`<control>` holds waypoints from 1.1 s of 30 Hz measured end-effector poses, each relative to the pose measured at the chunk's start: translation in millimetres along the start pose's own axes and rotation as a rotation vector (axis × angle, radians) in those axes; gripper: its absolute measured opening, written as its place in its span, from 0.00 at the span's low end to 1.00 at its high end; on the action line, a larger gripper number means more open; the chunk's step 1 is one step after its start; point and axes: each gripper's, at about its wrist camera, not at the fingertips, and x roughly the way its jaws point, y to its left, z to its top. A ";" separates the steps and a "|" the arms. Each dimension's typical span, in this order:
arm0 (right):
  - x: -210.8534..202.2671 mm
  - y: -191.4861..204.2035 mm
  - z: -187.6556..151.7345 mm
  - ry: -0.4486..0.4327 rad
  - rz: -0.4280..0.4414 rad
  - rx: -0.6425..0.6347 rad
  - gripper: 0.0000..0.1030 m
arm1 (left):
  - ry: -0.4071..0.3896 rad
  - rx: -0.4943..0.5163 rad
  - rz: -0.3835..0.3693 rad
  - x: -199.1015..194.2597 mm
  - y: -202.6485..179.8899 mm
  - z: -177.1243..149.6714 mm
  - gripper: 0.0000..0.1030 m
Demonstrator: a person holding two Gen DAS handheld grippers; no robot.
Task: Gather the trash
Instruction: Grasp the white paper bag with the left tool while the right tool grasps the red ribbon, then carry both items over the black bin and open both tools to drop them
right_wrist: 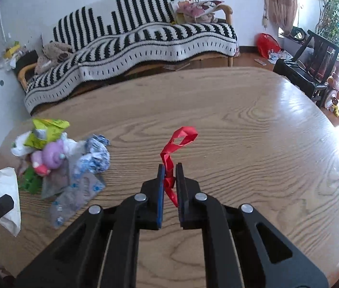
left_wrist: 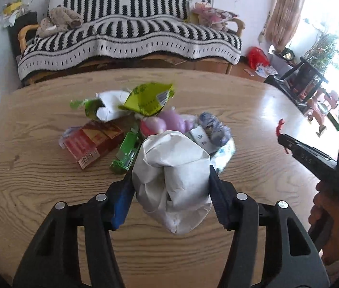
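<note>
My left gripper (left_wrist: 170, 175) is shut on a crumpled white paper wad (left_wrist: 173, 180), held a little above the wooden table (left_wrist: 37, 180). Behind the wad lies a trash pile: a red carton (left_wrist: 90, 141), a green box (left_wrist: 126, 151), a yellow-green wrapper (left_wrist: 149, 100), purple and blue wrappers (left_wrist: 213, 127). My right gripper (right_wrist: 170, 168) is shut on a red ribbon (right_wrist: 181, 139) that curls up past its fingertips. In the left wrist view the right gripper (left_wrist: 282, 134) appears at the right edge, held by a hand (left_wrist: 330, 216). The same pile (right_wrist: 61, 158) and white wad (right_wrist: 4, 192) show at the left of the right wrist view.
A sofa under a black-and-white striped blanket (right_wrist: 145, 38) stands beyond the table's far edge. A dark chair (right_wrist: 313, 55), a red bag (right_wrist: 266, 43) and toys are on the floor at the right. Bare tabletop (right_wrist: 265, 144) stretches right of the ribbon.
</note>
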 end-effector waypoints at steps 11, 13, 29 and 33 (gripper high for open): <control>-138.2 -38.6 -26.3 -0.131 0.073 0.055 0.09 | 0.004 0.133 -0.208 -68.2 -88.5 -45.6 0.55; -167.3 -53.1 -41.5 -0.150 0.069 0.061 0.09 | 0.032 0.176 -0.254 -75.4 -110.9 -63.1 0.56; -204.2 -155.4 -232.4 0.097 0.026 0.277 0.09 | 0.221 0.383 -0.349 -66.3 -219.0 -197.6 0.56; -161.3 -156.6 -266.1 0.226 0.022 0.309 0.09 | 0.304 0.416 -0.300 -24.4 -227.3 -232.2 0.56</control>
